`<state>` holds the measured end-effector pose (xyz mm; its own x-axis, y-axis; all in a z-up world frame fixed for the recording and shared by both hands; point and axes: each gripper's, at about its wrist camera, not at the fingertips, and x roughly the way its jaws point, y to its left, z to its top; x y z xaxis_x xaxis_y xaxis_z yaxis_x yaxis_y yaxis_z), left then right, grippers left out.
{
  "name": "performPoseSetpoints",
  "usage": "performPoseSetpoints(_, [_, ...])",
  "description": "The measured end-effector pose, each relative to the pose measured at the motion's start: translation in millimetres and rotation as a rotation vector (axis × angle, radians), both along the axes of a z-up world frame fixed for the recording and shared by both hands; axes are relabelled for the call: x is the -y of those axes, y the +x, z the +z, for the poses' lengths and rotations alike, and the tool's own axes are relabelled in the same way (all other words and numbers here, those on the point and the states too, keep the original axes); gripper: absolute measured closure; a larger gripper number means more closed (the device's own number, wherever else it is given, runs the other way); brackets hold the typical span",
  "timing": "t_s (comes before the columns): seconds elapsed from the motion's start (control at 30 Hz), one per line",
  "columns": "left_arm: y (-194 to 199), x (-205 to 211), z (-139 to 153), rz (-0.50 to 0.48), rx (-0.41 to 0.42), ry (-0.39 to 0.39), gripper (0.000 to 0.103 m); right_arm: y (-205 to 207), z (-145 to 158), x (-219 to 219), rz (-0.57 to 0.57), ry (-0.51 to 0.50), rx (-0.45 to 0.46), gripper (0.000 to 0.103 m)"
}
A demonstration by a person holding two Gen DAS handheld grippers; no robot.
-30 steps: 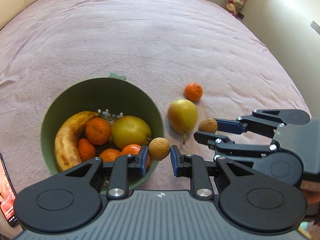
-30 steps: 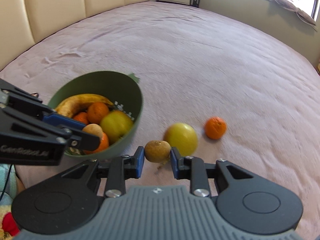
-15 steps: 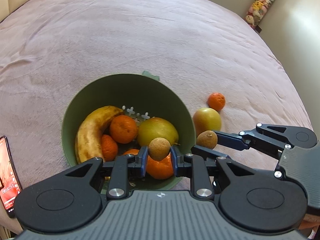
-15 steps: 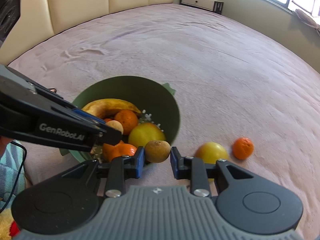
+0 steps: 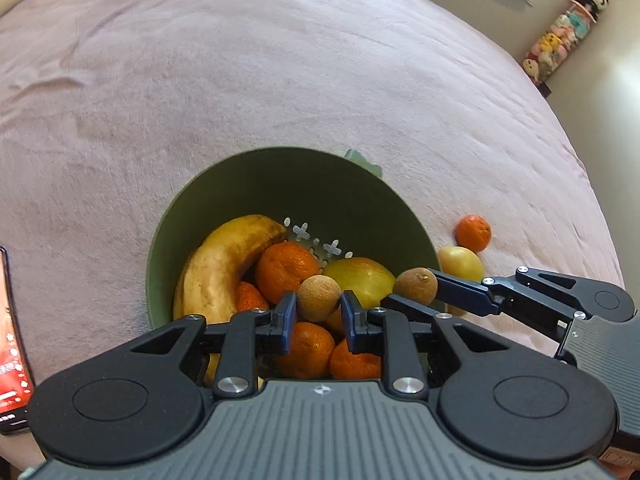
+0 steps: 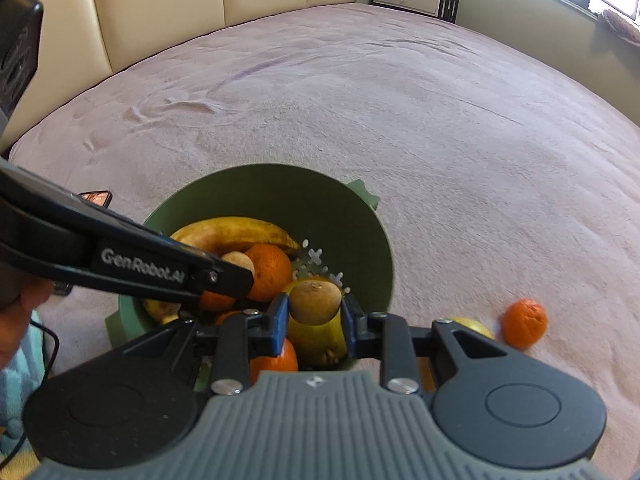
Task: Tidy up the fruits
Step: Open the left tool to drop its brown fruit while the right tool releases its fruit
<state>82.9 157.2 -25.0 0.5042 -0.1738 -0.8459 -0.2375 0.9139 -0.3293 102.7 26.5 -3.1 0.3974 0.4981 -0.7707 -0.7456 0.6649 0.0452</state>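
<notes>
Both tongs (image 5: pixel 318 314) (image 6: pixel 315 320) now over bowl (image 5: pixel 240 184).

Black left gripper (image 5: pixel 318 316) — blue pads (image 5: pixel 287 318), silver screws, ribbed grey body.

**Fruit count, bed and bowl**

One green bowl (image 5: pixel 240 200). One banana (image 5: pixel 224 264). Two small brown round fruits (image 5: pixel 319 298) (image 5: pixel 416 285), one in each gripper. Two yellow pears: one in the bowl (image 5: pixel 360 280), one on the bed (image 5: pixel 460 262). Tangerines: one on the bed (image 5: pixel 473 233), at least four in the bowl (image 5: pixel 286 266); more may be hidden. One phone (image 5: pixel 12 360).
</notes>
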Motion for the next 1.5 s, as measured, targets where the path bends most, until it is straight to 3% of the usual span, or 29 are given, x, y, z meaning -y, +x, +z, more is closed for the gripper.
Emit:
performPoseSetpoints(0.37, [13.7, -9.3, -19.9, 0.004, -0.11, -0.063, 0.076, 10.7, -18.1, -20.1, 0.087, -0.029, 0.014, 0.078])
performPoseSetpoints(0.77, [15.2, -14.9, -20.1, 0.01, -0.161, -0.049, 0.072, 10.7, -17.1, -18.7, 0.122, -0.009, 0.004, 0.078])
performPoseSetpoints(0.93, [11.5, -15.0, -8.9, 0.01, -0.13, -0.046, 0.058, 5.9, -17.0, -20.4, 0.14, -0.014, 0.005, 0.078])
performPoseSetpoints(1.3, [8.6, -19.7, -3.1, 0.073, -0.103, -0.003, 0.054, 0.5, -14.8, -21.1, 0.157, -0.007, -0.02, 0.078])
performPoseSetpoints(1.5, [8.0, -23.9, -1.8, 0.099, -0.09, -0.024, 0.051, 1.0, -17.2, -23.0, 0.167, 0.019, -0.051, 0.078])
